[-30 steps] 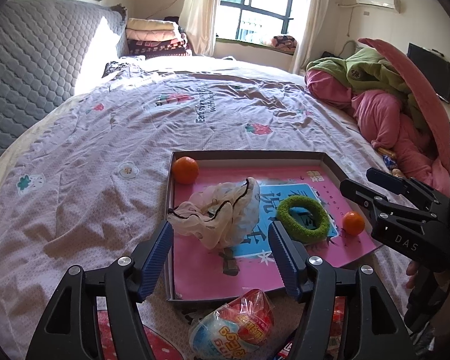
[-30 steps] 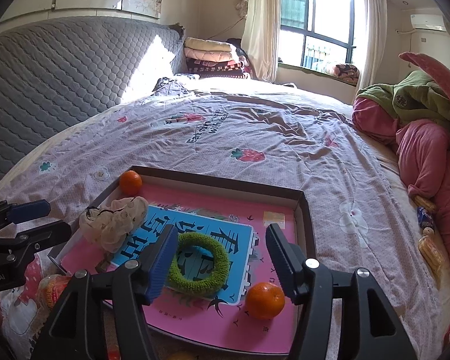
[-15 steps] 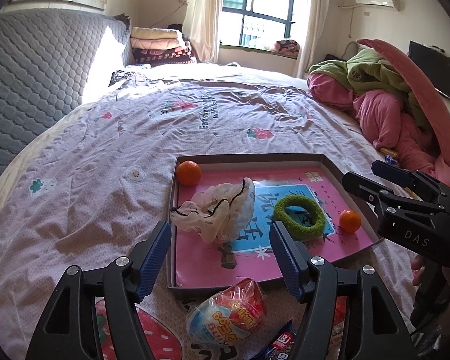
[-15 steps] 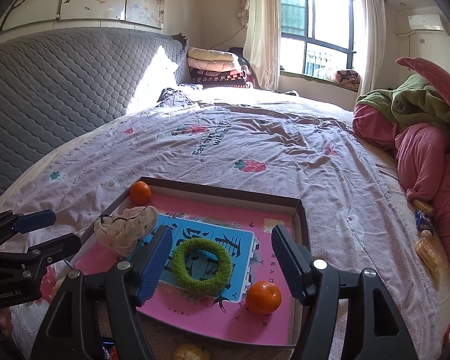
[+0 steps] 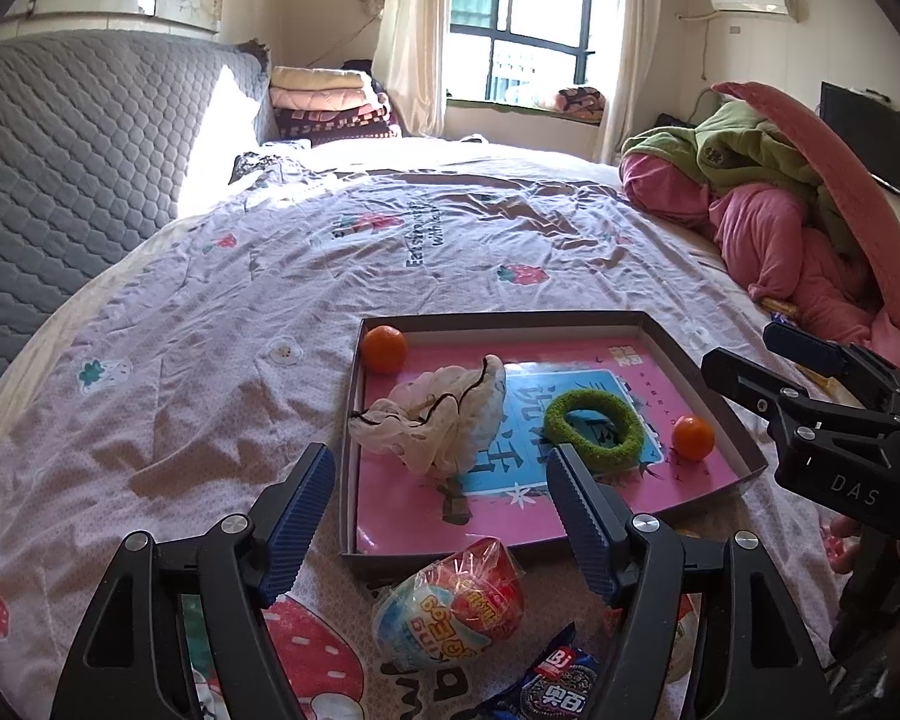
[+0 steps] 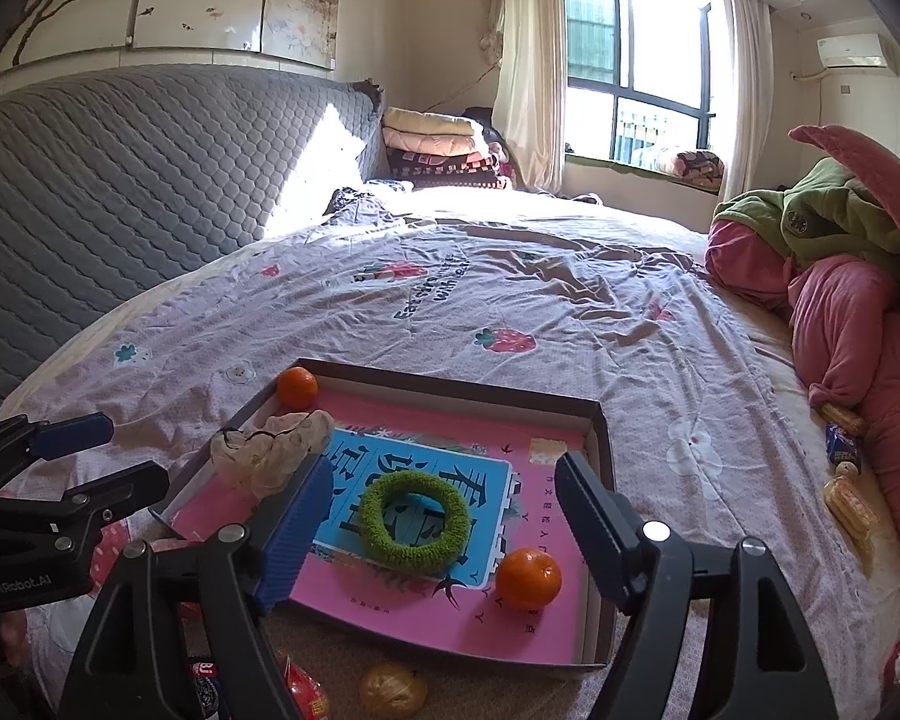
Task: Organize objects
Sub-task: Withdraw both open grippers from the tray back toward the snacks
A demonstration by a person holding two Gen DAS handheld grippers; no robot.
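Left wrist view: the left gripper (image 5: pixel 441 507) hangs over the near edge of the tray (image 5: pixel 744 414), which lies on the bed (image 5: pixel 210 324). Its jaws have just been opening, stand wide apart and hold nothing. Inside the tray: one orange (image 5: pixel 385 348) in the far left corner, a crumpled cloth bag (image 5: pixel 438 420) near the left wall, a green ring (image 5: pixel 594 429) in the middle, a second orange (image 5: pixel 693 437) by the right wall. A wrapped snack ball (image 5: pixel 450 600) lies on the bed just near of the tray. The right gripper (image 5: pixel 768 360) shows at the right edge.

Right wrist view: the right gripper (image 6: pixel 444 516) has also just been opening, wide apart and empty, with the green ring (image 6: pixel 414 519) seen between the jaws but untouched. The near orange (image 6: pixel 528 577) lies right of the ring; the far orange (image 6: pixel 297 387) sits in the far left corner. The left gripper (image 6: pixel 78 450) appears at left.
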